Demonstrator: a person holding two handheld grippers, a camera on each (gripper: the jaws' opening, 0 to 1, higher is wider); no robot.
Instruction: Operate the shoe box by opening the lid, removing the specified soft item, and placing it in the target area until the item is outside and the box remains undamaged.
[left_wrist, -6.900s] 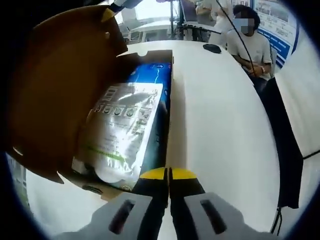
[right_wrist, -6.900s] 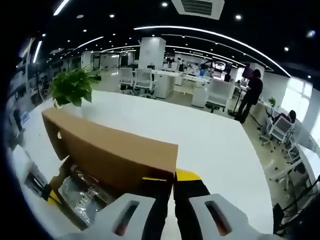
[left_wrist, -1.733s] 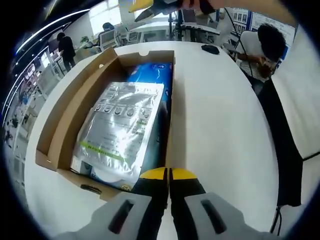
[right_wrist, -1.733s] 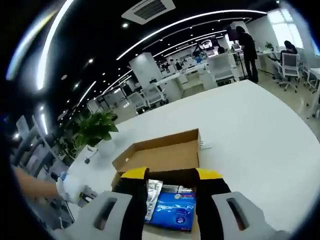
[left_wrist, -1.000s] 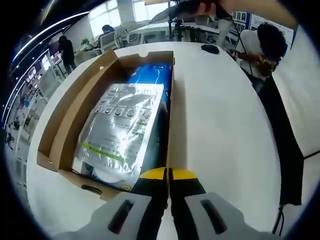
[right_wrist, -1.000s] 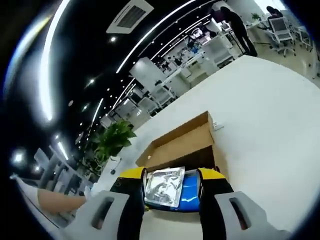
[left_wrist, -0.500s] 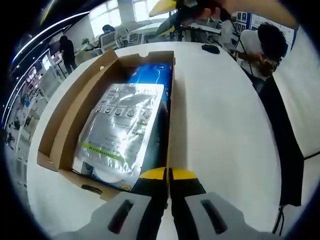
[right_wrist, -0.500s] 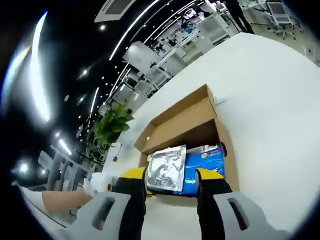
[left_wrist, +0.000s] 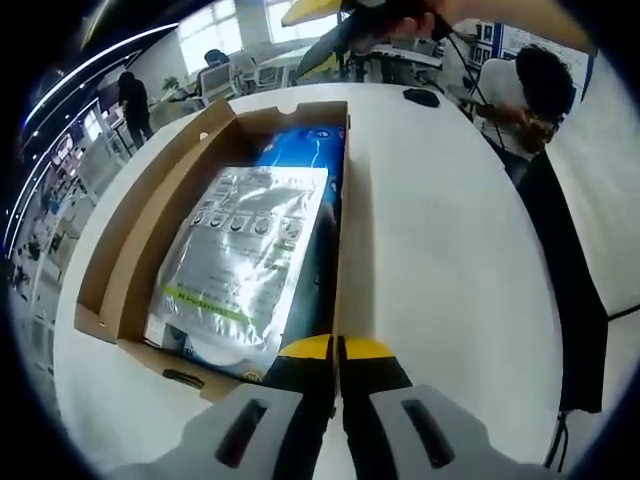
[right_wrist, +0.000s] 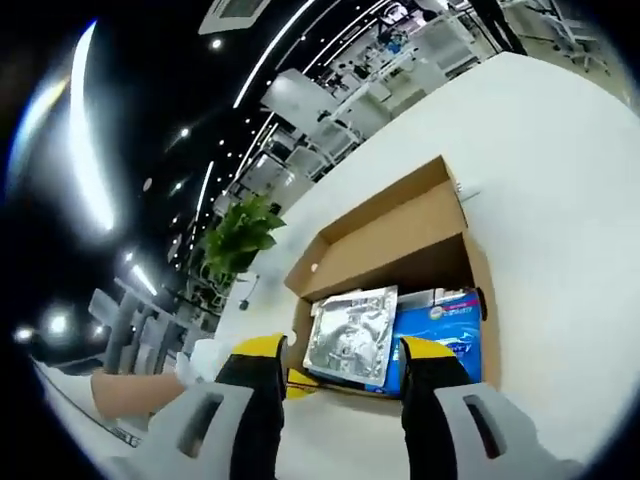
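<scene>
The brown shoe box (left_wrist: 120, 270) lies open on the white table, its lid folded out flat to the left. Inside, a silver pouch (left_wrist: 240, 260) rests on a blue soft pack (left_wrist: 305, 150). My left gripper (left_wrist: 337, 350) is shut, and the box's right wall runs straight into the seam between its yellow tips. My right gripper (right_wrist: 342, 358) is open and hovers above the box (right_wrist: 400, 240), framing the silver pouch (right_wrist: 350, 335) and the blue pack (right_wrist: 440, 325). In the left gripper view it shows as yellow tips (left_wrist: 315, 12) held by a hand beyond the box's far end.
A potted plant (right_wrist: 240, 235) stands past the box on the table. A seated person (left_wrist: 520, 90) and a dark mouse (left_wrist: 423, 97) are at the table's far right. The table edge (left_wrist: 560, 300) drops off on the right. A person's forearm (right_wrist: 125, 390) reaches in low left.
The lid stood upright 6.9 s ago and now lies flat. The right gripper, shut then, has opened, risen and tipped down over the box. The left gripper has held still.
</scene>
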